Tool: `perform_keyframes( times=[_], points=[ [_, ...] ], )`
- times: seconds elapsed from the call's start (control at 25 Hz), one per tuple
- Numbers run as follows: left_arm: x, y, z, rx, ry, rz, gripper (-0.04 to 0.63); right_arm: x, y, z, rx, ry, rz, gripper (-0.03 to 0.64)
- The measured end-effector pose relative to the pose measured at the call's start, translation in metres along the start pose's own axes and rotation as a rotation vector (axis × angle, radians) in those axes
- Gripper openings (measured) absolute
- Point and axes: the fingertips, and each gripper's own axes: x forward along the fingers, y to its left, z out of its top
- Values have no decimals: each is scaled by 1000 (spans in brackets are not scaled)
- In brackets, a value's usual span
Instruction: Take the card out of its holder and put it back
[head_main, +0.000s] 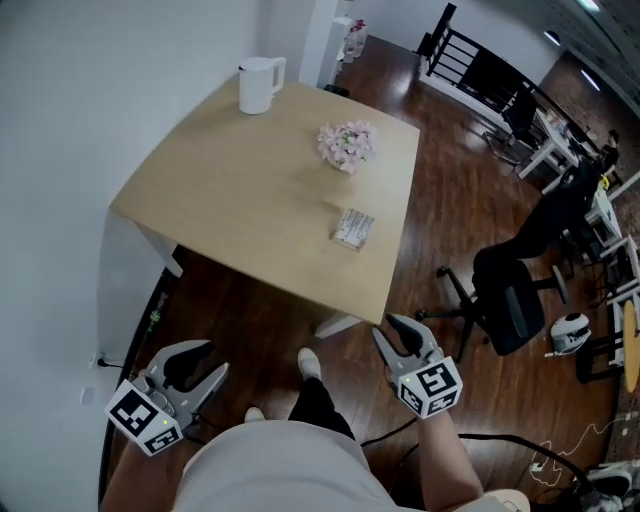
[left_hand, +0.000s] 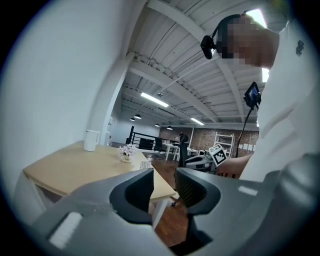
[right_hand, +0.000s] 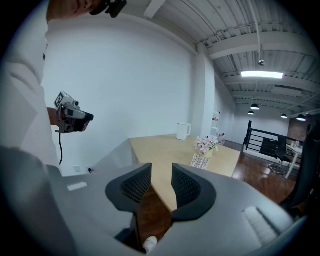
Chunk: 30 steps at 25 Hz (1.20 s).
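A small card holder with a card in it rests on the light wooden table, near its right edge. It also shows far off as the holder in the left gripper view and the holder in the right gripper view. Both grippers hang below the table's near edge, well short of the holder. My left gripper is at lower left, open with nothing between its jaws. At lower right my right gripper is also open and empty; a gap shows between its ribbed pads.
A white jug stands at the table's far corner and a pot of pink flowers behind the holder. A black office chair is on the dark wood floor to the right. A white wall runs along the left.
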Motion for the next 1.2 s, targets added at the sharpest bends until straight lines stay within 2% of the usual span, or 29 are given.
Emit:
perform_keyframes(
  times=[0.2,0.36,0.56,0.76,0.92,1.2],
  points=[
    [-25,-24,-29,-21,26,-110,141,-76,67,-19,35,32,-104,118],
    [-34,-48,-36,-8,32,-165,141,-114,101,-28,42,54,-147,107],
    [-33,-80,-35,7,14,-234,141,-148,122,-30,39,35,-180,103],
    [-13,-129,-42,42,30,-307,141,-196,129,-40,30,23,-228,98],
    [0,-178,-48,86,58,-368,141,-238,148,-61,-39,41,-230,97],
    [19,-253,-48,172,70,-350,141,-313,169,-99,-35,15,-223,97]
  ],
)
